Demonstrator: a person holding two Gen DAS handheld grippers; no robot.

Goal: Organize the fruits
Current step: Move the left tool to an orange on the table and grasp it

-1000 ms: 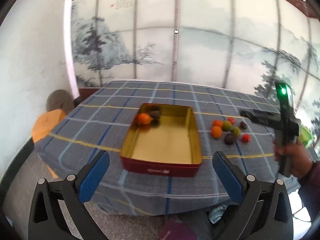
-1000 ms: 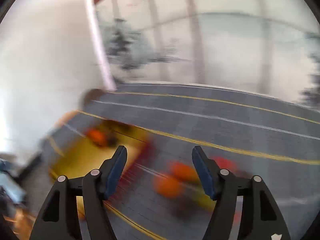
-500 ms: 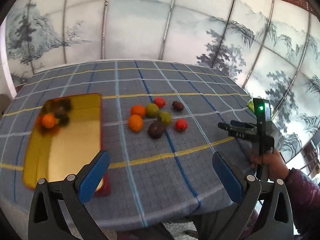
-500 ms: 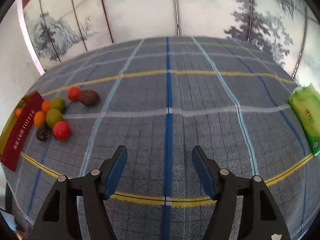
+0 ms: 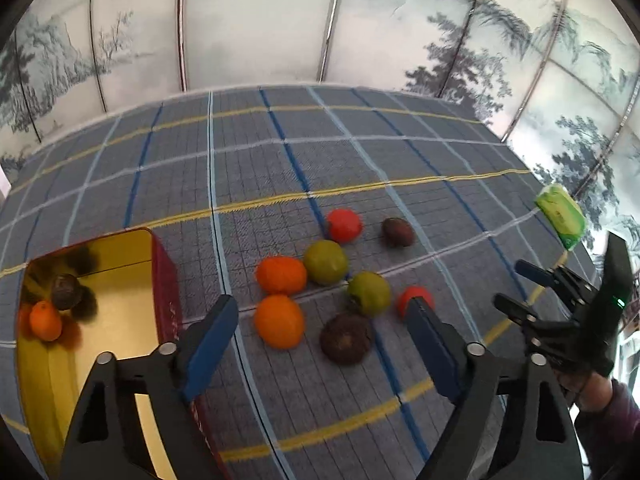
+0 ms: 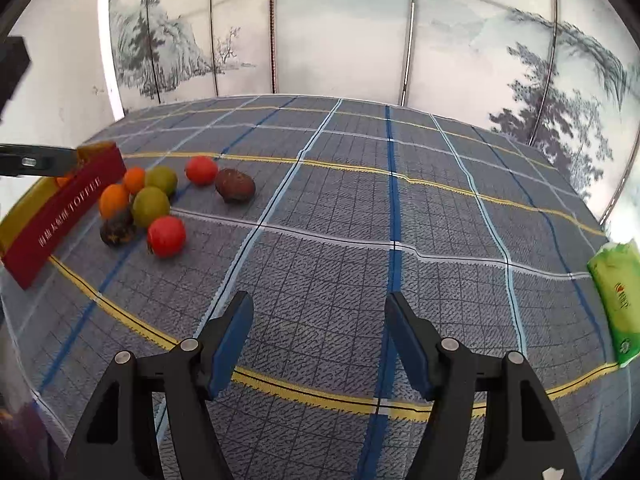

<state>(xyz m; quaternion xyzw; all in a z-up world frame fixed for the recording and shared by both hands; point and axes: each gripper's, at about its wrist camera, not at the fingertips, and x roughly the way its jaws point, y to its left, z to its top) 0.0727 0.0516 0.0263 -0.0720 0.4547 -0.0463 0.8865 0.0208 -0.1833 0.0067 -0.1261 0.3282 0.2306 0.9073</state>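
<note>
Across the surface (image 5: 360,152), a checked woven cloth lies with soft ripples, and that fabric is the first hazard: round fruit nudged sideways could roll on it and scatter the cluster. Next in size, the tin (image 5: 120,344) is a rigid rectangular box, red outside and mirror-gold inside, already holding a small orange and dark fruit at its far end; its hard wall stands just beside the left tool (image 5: 320,344), so a careless swing could clip it and shove the tin. That left tool has just been closing, though its blue jaws are apart with nothing between them, above the near orange (image 5: 279,326) and the dark wrinkled fruit (image 5: 345,338). These loose fruits touch one another, smooth and glossy, so pinching one may knock a neighbour away. Off to one side, the right tool (image 6: 318,340) hangs half-open and empty over bare cloth. Smallest risk: the soft green packet (image 6: 614,296) at the edge.
</note>
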